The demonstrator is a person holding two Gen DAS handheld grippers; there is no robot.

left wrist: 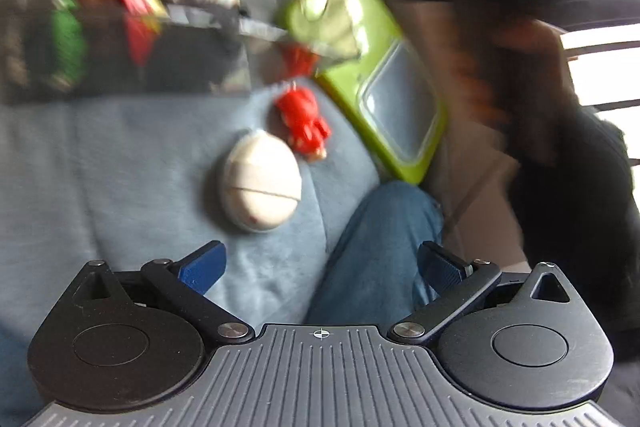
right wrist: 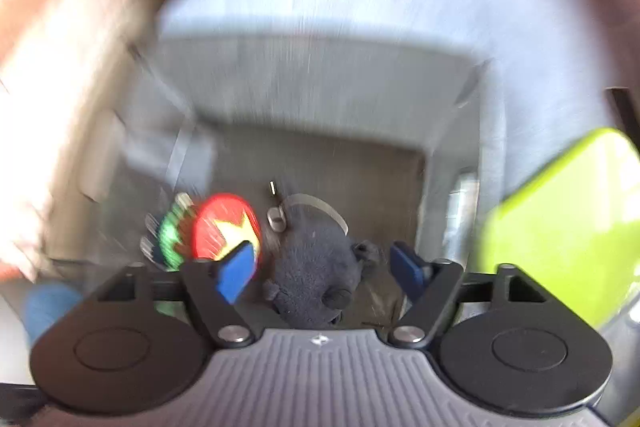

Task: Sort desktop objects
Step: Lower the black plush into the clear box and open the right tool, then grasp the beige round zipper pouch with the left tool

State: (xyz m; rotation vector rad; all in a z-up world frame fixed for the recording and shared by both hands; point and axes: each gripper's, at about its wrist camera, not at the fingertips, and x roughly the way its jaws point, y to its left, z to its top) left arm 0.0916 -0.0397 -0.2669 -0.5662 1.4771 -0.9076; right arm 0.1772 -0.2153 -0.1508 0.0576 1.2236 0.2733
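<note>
Blue-padded right claw (right wrist: pixel 322 269) angled steeply down, spread wide over seemingly grey plush (right wrist: pixel 316 267)

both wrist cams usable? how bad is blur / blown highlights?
Left wrist: motion blur throughout, white egg-shaped object and red toy smeared but recognisable; window at top right blown out; fisheye bends the edges. Right wrist: heavier streaking; only the dark plush toy near the right hand-held gripper reads fairly sharp; the grey bin's walls are smeared.
</note>
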